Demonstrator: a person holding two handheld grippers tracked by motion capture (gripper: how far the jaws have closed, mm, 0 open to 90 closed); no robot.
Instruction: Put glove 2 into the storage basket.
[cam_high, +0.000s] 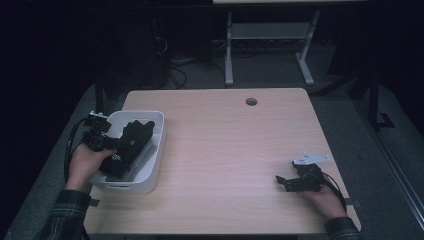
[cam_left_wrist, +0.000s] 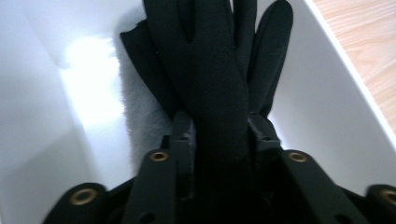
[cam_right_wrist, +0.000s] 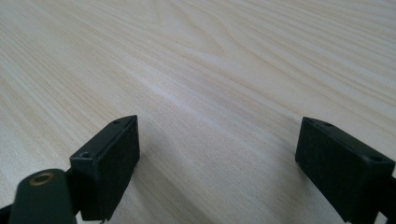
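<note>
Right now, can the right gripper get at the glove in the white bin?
Probably yes: the right gripper rests open, bare table lies between, but the left gripper already grips the glove inside the bin.

Dim high view, dark surroundings, glare on white bin (cam_left_wrist: 88, 79) wall, soft close-ups

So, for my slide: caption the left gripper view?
Left gripper holding a black glove inside the white bin.
</note>
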